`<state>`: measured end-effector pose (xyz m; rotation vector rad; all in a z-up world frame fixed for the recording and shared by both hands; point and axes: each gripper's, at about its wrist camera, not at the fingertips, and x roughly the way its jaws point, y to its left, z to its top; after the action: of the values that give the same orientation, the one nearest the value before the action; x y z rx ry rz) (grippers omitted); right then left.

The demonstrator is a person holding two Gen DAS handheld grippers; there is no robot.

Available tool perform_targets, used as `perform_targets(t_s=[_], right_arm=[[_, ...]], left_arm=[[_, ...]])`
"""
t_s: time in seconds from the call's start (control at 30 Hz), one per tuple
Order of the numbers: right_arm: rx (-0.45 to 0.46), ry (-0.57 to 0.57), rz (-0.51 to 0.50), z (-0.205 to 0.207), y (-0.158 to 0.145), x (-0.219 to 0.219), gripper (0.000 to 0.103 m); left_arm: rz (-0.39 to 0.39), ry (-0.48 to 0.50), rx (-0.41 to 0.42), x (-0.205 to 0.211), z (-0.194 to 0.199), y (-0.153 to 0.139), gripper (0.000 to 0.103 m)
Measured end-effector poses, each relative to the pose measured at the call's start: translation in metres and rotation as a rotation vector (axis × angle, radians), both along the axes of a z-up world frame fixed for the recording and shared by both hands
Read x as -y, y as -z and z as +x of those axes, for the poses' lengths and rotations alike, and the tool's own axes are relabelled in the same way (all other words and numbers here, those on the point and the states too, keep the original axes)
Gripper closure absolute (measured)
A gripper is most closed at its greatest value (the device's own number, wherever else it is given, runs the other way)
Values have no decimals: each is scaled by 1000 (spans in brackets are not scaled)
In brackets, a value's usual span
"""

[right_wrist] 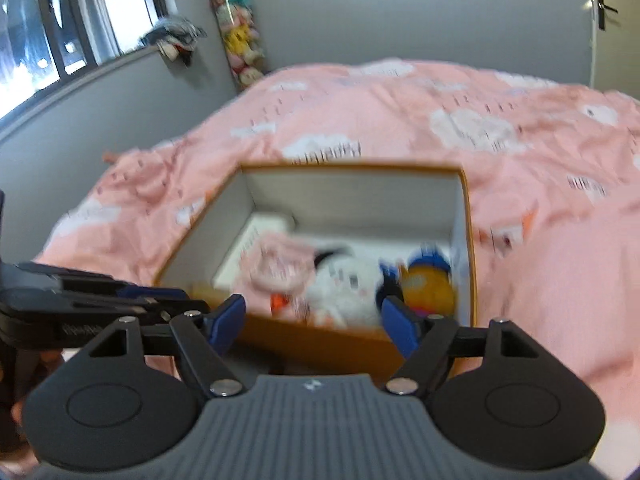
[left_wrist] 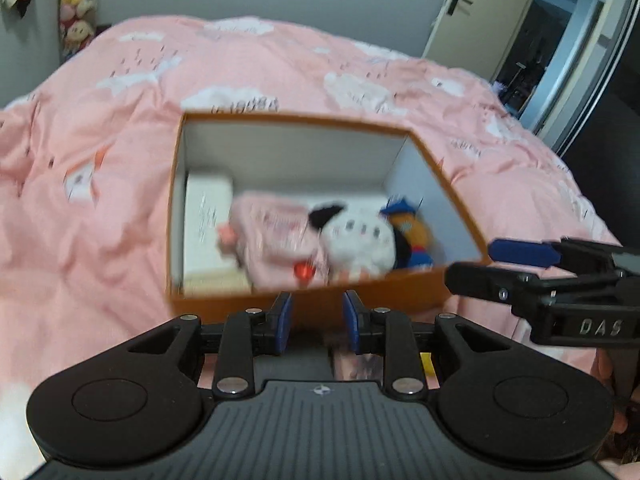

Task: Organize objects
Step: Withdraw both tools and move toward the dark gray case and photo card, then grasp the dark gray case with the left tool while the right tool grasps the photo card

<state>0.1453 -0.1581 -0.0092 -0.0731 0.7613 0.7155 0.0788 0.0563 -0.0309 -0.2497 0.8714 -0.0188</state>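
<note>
Orange box (left_wrist: 316, 304), white-lined, lid off, is sitting on a bed under a pink cloud-print duvet (left_wrist: 120, 160); its contents are showing blurred in both views. Lying inside, left to right in the left wrist view: a white flat box (left_wrist: 204, 224) against the left wall; a pink pouch-like item (left_wrist: 276, 236), its kind unclear; a white plush with black ears (left_wrist: 356, 240) touching the pink item; an orange plush in a blue cap (left_wrist: 412, 236) in the right near corner.

Left tool (left_wrist: 316, 320) is hovering just in front of the box's near wall, its blue-padded fingers parted by a narrow gap, holding nothing.

Right tool (right_wrist: 316, 324) is hovering over the same near wall, fingers spread wide, holding nothing; it is also showing at the right edge of the left wrist view, beside the box's right near corner.

A column of hanging plush toys (right_wrist: 240, 40) is standing in the room corner beyond the bed.
</note>
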Motion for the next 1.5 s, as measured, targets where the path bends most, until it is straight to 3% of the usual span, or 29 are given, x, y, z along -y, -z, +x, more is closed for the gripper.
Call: perform_targets(t_s=[0.13, 0.23, 0.37, 0.5, 0.67, 0.77, 1.07, 1.37, 1.5], right_arm=[[-126, 43, -53, -7, 33, 0, 29], [-179, 60, -119, -15, 53, -5, 30], [-271, 37, -112, -14, 71, -4, 30], [-375, 47, -78, -3, 88, 1, 30], [-487, 52, -26, 10, 107, 7, 39], [-529, 45, -20, 17, 117, 2, 39], [-639, 57, 13, 37, 147, -5, 40], [-693, 56, 79, 47, 161, -5, 40], [-685, 46, 89, 45, 162, -7, 52]], left_arm=[[-14, -32, -60, -1, -11, 15, 72], [19, -56, -78, 0, -17, 19, 70], [58, -67, -114, 2, -19, 27, 67], [-36, -111, -192, -12, -14, 44, 67], [-178, -153, -201, -30, -16, 61, 67], [-188, -180, -195, -37, -13, 65, 61], [-267, -220, -245, -54, 2, 88, 59], [-372, -208, -279, -65, 15, 118, 33], [-415, -198, -289, -67, 17, 127, 33]])
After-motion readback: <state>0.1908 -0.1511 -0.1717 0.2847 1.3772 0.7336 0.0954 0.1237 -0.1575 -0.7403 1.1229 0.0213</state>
